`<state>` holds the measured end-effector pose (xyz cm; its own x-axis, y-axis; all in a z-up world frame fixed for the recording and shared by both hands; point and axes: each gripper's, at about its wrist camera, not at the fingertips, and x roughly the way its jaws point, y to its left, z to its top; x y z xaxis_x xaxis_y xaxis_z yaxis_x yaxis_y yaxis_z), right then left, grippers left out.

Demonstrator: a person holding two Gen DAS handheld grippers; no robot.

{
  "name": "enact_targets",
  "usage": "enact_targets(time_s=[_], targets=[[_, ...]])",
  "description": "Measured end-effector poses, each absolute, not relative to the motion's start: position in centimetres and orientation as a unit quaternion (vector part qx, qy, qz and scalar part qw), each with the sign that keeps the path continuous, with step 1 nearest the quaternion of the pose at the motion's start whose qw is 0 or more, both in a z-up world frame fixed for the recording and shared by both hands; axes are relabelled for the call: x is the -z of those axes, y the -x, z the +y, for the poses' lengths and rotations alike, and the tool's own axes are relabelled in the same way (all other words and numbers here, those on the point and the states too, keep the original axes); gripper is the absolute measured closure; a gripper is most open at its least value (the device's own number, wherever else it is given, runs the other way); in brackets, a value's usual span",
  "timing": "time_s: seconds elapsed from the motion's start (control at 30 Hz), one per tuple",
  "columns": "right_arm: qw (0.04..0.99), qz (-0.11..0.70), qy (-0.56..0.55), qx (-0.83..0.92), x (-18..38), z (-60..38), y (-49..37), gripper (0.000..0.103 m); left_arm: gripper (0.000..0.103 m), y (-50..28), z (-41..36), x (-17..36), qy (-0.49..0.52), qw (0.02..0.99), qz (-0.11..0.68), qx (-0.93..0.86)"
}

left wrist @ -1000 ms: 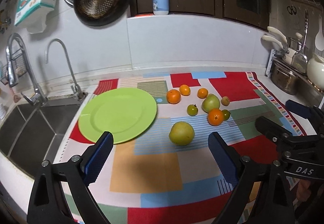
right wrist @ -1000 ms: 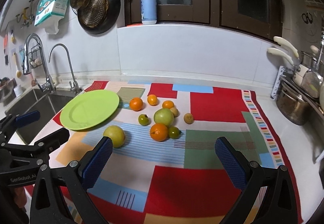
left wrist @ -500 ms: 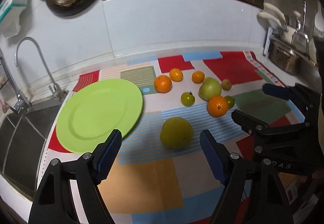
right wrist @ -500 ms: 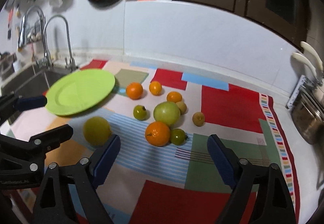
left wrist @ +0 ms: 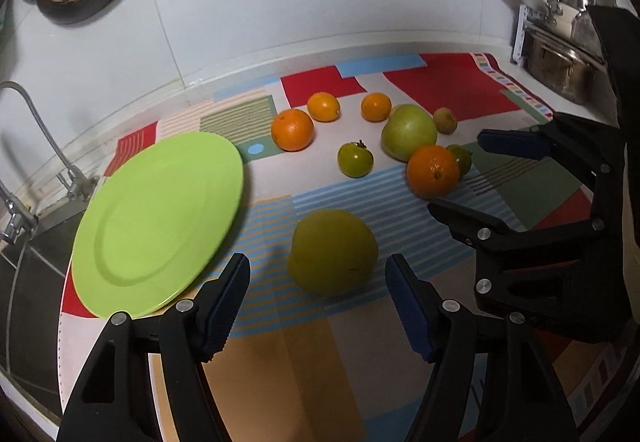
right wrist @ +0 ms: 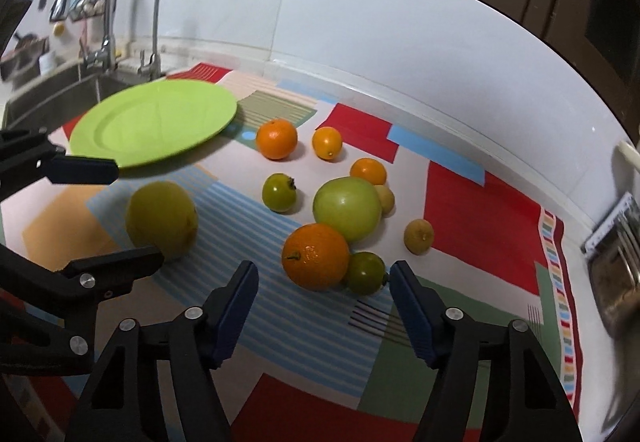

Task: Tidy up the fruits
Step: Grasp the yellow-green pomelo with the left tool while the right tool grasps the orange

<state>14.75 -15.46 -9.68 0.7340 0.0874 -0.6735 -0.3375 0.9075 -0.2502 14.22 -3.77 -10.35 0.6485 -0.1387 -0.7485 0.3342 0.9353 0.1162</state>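
Nearest to us, the left tongs (left wrist: 318, 284) stand wide apart and hold nothing; the big yellow-green fruit (left wrist: 332, 251) lies on the patterned cloth (left wrist: 280, 354) just ahead of their blue pads, about centred in the gap and touching neither; the green plate (left wrist: 156, 222) sits to its left, its near rim beside the left pad. The right tongs (right wrist: 324, 280) are likewise spread wide and empty; the large orange (right wrist: 315, 256) and the small green tomato (right wrist: 365, 272) pressed against it lie between the tips, the tomato close by the right pad, though we cannot tell whether it touches. Just behind them we see the pale green apple (right wrist: 347, 208) touching the orange, with another green tomato (right wrist: 279, 192) to its left and a small yellowish fruit (right wrist: 418, 236) to the right, apart; further back three smaller oranges (right wrist: 277, 138) lie in a loose row; beyond the counter stand the taps (right wrist: 150, 18) and the sink (right wrist: 44, 94).
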Motion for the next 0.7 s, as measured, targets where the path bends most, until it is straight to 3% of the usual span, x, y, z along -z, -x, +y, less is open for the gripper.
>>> enact_targets(time_s=[0.5,0.7], targets=[[0.896,0.348,0.241,-0.131,11.2,-13.9,-16.2,0.052,0.052,-15.9,-3.9,11.4,-0.106,0.89,0.414,0.158],[0.898,0.343,0.246,-0.122,11.1,-13.8,-16.4,0.06,0.053,-16.0,-3.7,11.5,-0.096,0.891,0.414,0.158]])
